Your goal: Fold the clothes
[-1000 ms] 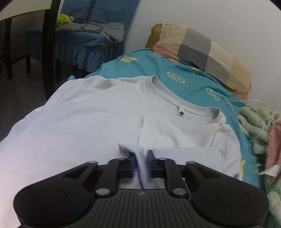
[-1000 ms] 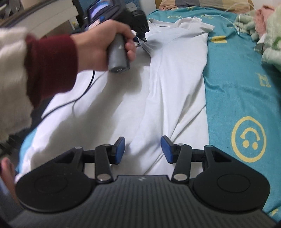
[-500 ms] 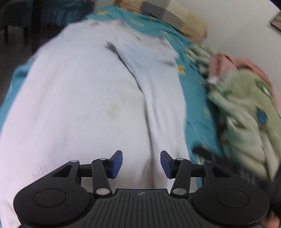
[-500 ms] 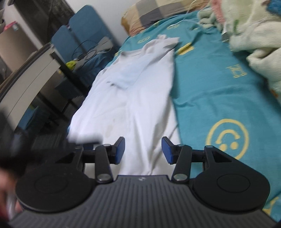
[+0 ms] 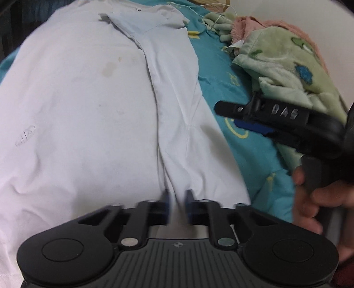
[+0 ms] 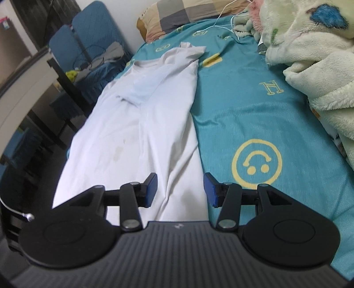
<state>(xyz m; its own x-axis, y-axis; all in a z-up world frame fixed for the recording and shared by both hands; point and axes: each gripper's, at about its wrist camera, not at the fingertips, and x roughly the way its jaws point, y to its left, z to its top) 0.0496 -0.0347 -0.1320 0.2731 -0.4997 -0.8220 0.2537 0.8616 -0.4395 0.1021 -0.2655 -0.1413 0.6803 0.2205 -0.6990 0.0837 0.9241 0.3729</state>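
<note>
Teal bedsheet printed with yellow smiley faces and letters covers the bed, with a checked pillow at its head and a fluffy green-and-cream blanket heaped along the right side. Lengthwise on the sheet lies a white T-shirt, collar toward the pillow, its right side already folded inward so that a long strip and the sleeve rest on top of the body; faint brownish stains mark the chest area.

At the hem end, the left gripper sits low over the fold line with its blue-padded fingers drawn to a narrow gap, and a ridge of the shirt's fabric runs between them; motion blur makes it impossible to tell whether the pads actually pinch the cloth. Over the sheet to the right of the shirt, the right gripper is held by a hand, its fingers spread wide and holding nothing; in its own view the folded strip of the shirt's hem lies beneath the gap between them. Blue-covered chairs stand beyond the bed's left side.
</note>
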